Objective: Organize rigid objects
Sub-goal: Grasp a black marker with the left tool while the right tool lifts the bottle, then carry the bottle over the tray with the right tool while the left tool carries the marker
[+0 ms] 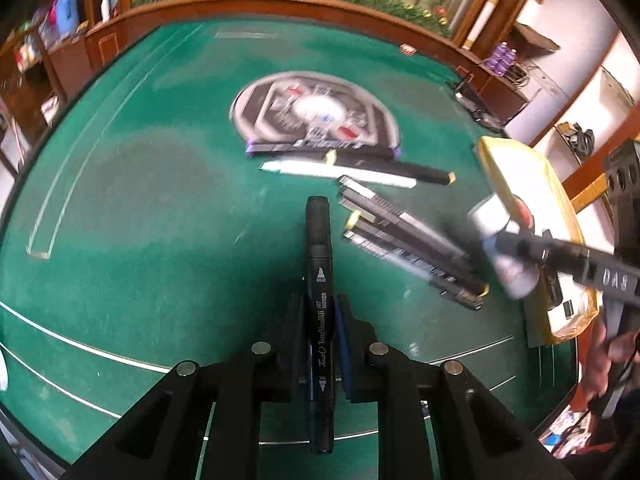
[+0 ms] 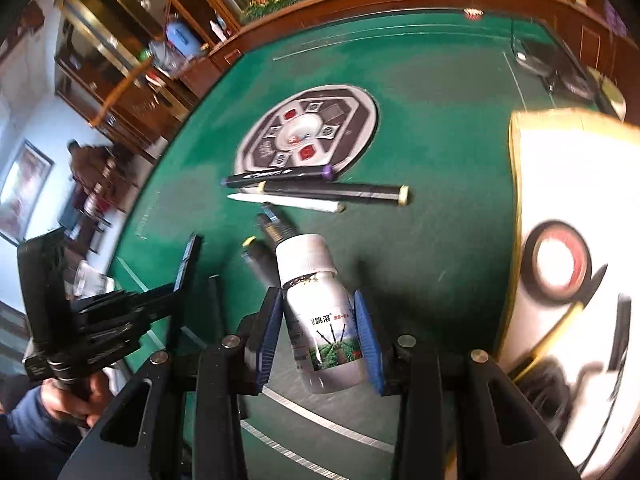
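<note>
My left gripper point(image 1: 320, 320) is shut on a black art marker point(image 1: 319, 264), held lengthwise above the green table point(image 1: 160, 200). My right gripper point(image 2: 320, 332) is shut on a white bottle point(image 2: 316, 304) with a white cap and printed label. That bottle shows blurred in the left wrist view point(image 1: 500, 240), beside the box. Several black markers point(image 1: 412, 248) lie side by side right of my held marker. More markers point(image 2: 316, 190) and a white pen point(image 2: 288, 201) lie by the round centre panel point(image 2: 308, 136).
A yellow-edged white box point(image 2: 576, 240) lies at the table's right side; it also shows in the left wrist view point(image 1: 532, 208). A wooden rim point(image 1: 280, 4) borders the table. Dark devices point(image 2: 560, 72) sit at the far right. Shelves stand at the left.
</note>
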Available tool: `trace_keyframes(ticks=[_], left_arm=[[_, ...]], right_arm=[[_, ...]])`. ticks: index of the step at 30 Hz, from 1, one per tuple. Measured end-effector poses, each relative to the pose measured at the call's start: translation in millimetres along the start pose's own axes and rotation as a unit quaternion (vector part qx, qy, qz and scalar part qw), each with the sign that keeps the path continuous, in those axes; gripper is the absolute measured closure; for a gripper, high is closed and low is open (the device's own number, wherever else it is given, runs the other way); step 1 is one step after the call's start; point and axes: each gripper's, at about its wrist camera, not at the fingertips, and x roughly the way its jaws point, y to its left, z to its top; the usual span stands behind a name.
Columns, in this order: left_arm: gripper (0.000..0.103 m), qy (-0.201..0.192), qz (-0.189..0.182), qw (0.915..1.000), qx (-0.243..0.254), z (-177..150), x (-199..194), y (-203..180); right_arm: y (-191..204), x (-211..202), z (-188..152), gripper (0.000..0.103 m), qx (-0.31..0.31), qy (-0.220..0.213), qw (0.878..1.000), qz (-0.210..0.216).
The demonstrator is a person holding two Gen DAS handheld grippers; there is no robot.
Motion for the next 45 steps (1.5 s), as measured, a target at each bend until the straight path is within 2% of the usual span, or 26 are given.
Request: trace_keyframes(ticks=[8,14,25,45], left_arm=[[0.088,-0.046,0.028,0.9957,0.076,7.5,-14.9,-46.0],[0.088,-0.052,0.030,0.9924,0.108,8.6,-11.9,-68.7],[0.088,-0.066,0.038,0.9877,0.137,10.9,-13.6,-95.5],[0.088,-0.075,0.049,0.9850,0.148,13.9,-16.8,-116.1]], right_arm=[[12.5,-17.7,-16.7,0.067,-0.008,-0.018,1.000,0.008],[5.5,-27.6,-27.0,0.067,-0.001,-0.021,1.000,0.000],[-13.3,-49.2,-37.3,0.067,0.019,-0.037,0.999,-0.009],[-39.5,-70.0,-49.9,0.067,0.048,-0.055,0.997,-0.006]])
